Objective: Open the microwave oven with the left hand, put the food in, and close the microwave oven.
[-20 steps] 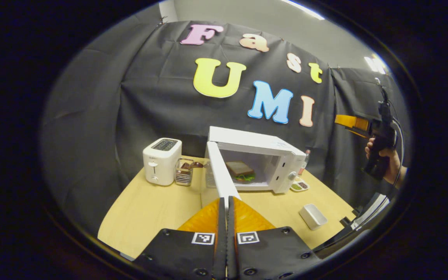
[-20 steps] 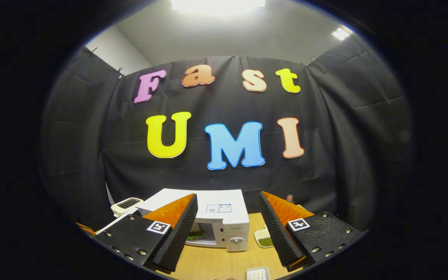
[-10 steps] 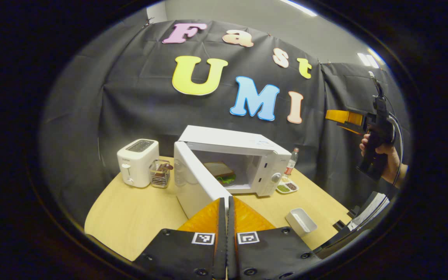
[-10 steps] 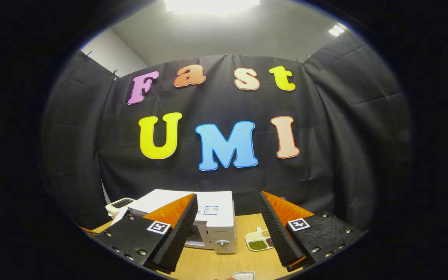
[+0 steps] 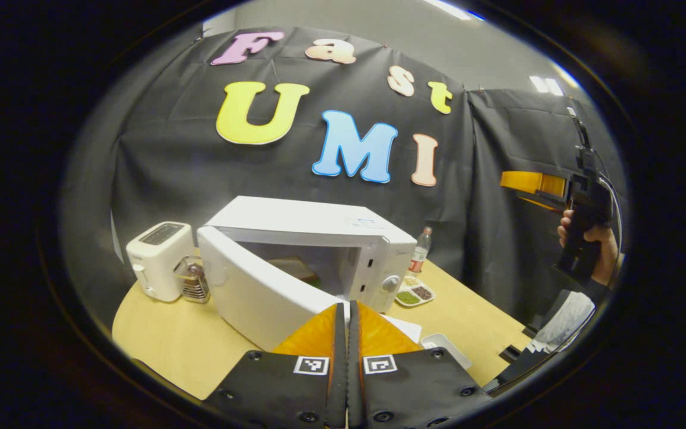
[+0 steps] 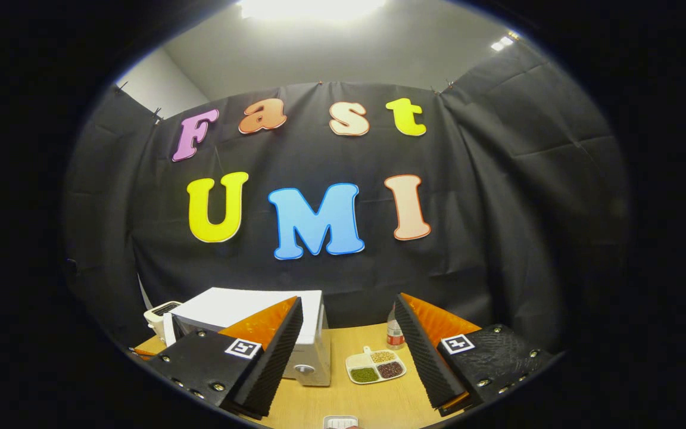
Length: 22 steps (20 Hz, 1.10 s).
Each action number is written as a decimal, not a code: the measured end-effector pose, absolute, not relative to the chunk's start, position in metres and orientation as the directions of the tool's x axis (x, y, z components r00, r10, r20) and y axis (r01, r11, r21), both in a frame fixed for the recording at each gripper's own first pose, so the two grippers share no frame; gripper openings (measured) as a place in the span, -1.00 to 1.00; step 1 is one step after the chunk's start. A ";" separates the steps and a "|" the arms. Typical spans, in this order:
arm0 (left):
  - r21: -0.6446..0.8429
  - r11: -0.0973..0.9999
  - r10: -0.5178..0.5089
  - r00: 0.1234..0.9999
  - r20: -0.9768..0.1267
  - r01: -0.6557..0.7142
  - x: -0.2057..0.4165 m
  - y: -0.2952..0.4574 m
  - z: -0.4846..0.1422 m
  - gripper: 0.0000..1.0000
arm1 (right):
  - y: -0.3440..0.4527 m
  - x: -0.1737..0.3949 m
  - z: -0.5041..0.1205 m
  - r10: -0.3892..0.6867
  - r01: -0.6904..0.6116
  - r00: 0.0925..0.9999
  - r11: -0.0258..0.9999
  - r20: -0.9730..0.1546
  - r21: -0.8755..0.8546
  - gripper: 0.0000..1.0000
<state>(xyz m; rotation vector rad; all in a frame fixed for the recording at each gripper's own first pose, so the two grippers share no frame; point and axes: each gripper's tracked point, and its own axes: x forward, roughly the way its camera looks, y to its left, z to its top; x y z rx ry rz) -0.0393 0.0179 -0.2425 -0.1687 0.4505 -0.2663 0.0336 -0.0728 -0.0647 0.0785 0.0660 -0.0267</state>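
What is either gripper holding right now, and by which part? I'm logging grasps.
Nothing. The left gripper is shut on itself, tips at the microwave door; the right gripper is open and empty.

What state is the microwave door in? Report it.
Partly open. In the left gripper view the microwave door angles out from the microwave, leaving a gap through which the sandwich shows inside.

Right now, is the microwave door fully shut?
No. In the left gripper view the microwave door stands partly open, with the sandwich visible through the gap.
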 end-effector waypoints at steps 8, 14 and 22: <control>-0.218 0.943 -0.321 0.855 -0.407 0.251 0.003 -0.014 -0.260 -0.86 | -0.123 0.026 -0.066 -0.114 0.119 0.991 0.991 -0.070 0.058 0.88; -0.209 0.945 -0.320 0.850 -0.418 0.252 0.033 -0.030 -0.274 -0.86 | -0.149 0.028 -0.066 -0.149 0.152 0.986 0.988 -0.073 0.036 0.88; -0.172 0.965 -0.256 0.864 -0.432 0.200 0.080 -0.041 -0.285 -0.86 | -0.150 0.045 -0.061 -0.132 0.133 0.991 0.990 -0.032 0.045 0.87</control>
